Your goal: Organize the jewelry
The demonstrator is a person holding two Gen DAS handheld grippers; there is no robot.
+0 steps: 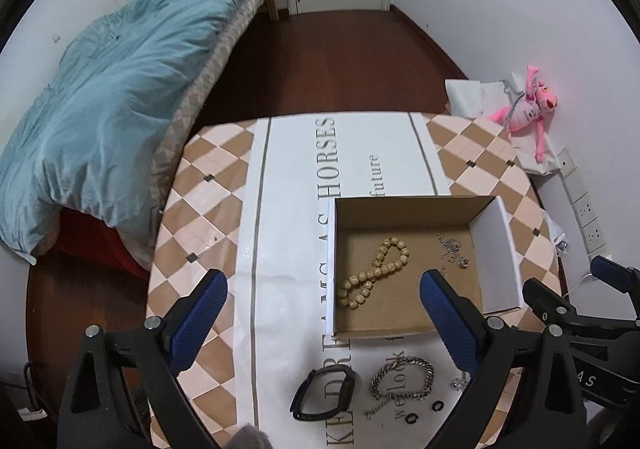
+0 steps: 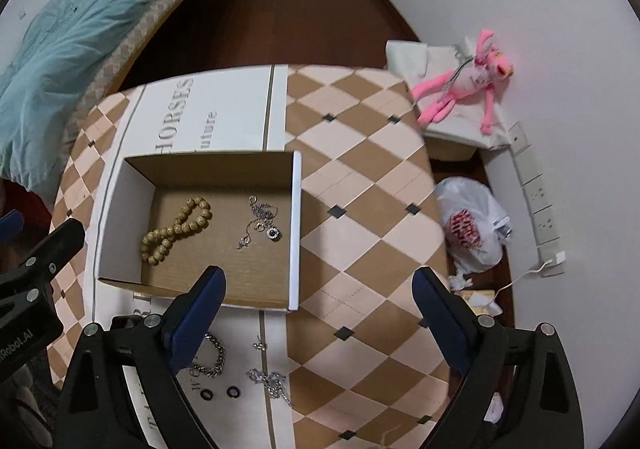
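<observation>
An open cardboard box (image 1: 496, 249) (image 2: 296, 225) sits on the checkered table. Inside lie a tan bead bracelet (image 1: 374, 272) (image 2: 176, 229) and a thin silver necklace (image 1: 452, 249) (image 2: 260, 219). In front of the box lie a black band (image 1: 322, 395), a silver chain bracelet (image 1: 400, 379) (image 2: 216, 355), two small black rings (image 1: 424, 411) (image 2: 220, 393), and a silver chain (image 2: 272, 381). My left gripper (image 1: 322, 297) is open and empty above the box's near left corner. My right gripper (image 2: 318, 293) is open and empty above the box's near right corner.
A white printed sheet (image 1: 296, 169) covers part of the table. A bed with a teal duvet (image 1: 112, 97) stands left. A pink plush toy (image 2: 468, 81), a plastic bag (image 2: 472, 225) and wall sockets (image 2: 536, 193) are to the right.
</observation>
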